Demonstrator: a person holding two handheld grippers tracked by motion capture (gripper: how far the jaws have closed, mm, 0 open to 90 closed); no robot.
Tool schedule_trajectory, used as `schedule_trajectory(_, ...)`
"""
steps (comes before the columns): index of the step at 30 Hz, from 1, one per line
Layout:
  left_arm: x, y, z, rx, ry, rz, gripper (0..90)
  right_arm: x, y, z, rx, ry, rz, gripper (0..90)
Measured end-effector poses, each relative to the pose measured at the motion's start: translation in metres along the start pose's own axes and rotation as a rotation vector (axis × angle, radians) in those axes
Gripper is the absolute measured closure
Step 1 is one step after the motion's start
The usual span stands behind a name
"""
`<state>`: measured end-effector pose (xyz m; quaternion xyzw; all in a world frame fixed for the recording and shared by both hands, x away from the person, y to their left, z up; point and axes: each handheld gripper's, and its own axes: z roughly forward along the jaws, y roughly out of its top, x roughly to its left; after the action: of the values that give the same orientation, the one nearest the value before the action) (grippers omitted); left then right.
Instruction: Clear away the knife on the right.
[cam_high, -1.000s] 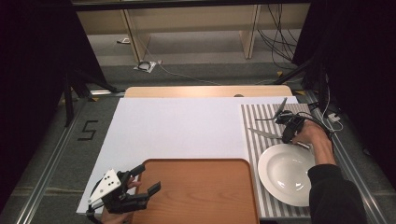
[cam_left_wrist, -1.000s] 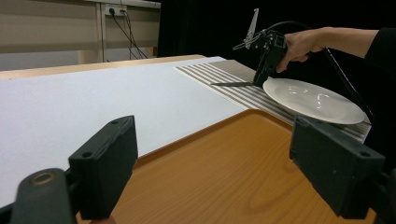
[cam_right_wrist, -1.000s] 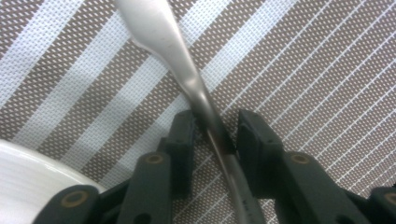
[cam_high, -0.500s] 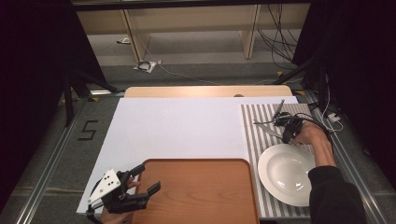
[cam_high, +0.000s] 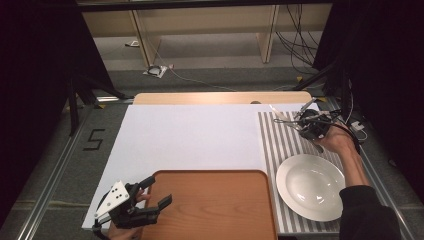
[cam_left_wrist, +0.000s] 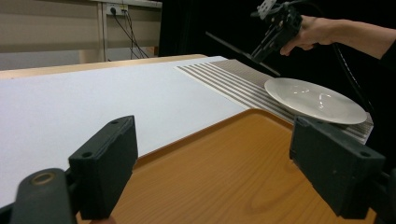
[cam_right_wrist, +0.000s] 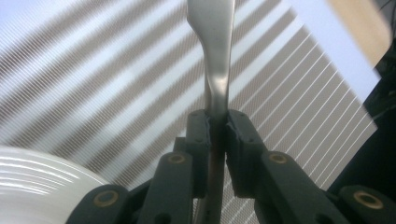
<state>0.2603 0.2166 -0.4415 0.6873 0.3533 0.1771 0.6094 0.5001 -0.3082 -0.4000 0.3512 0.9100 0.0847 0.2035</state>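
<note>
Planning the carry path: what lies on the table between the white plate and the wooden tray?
Little: in the high view a narrow strip of the striped mat separates the white plate from the wooden tray, with nothing on it.

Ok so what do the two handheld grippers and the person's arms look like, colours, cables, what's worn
Both are black two-jaw tools with blocky rectangular pads and brass-coloured pivot pins. The left gripper carries a pale grey three-cornered plate dotted with small dark holes. The right gripper trails a black cable. The right arm wears a dark sleeve reaching partway down the forearm.
</note>
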Motion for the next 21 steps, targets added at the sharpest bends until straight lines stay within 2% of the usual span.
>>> schedule_trajectory(2,0.000,0.000,0.000,0.001,0.000,-0.001,15.2,0.002,0.001,-0.011,-0.064,0.002,0.028,80.6)
schedule_trajectory(5,0.000,0.000,0.000,0.001,-0.001,0.001,15.2,0.004,0.001,-0.025,-0.122,0.012,0.088,80.6)
schedule_trajectory(7,0.000,0.000,0.000,0.002,-0.001,-0.002,15.2,0.005,0.000,-0.032,-0.161,0.046,0.130,80.6)
schedule_trajectory(12,0.000,0.000,0.000,0.000,-0.001,0.000,15.2,0.013,-0.007,-0.049,-0.326,0.130,0.225,80.6)
schedule_trajectory(15,0.000,0.000,0.001,0.002,-0.001,-0.002,15.2,0.021,-0.012,-0.058,-0.408,0.205,0.253,80.6)
schedule_trajectory(21,0.000,0.000,0.001,0.002,-0.001,-0.003,15.2,0.047,-0.016,-0.072,-0.492,0.306,0.258,80.6)
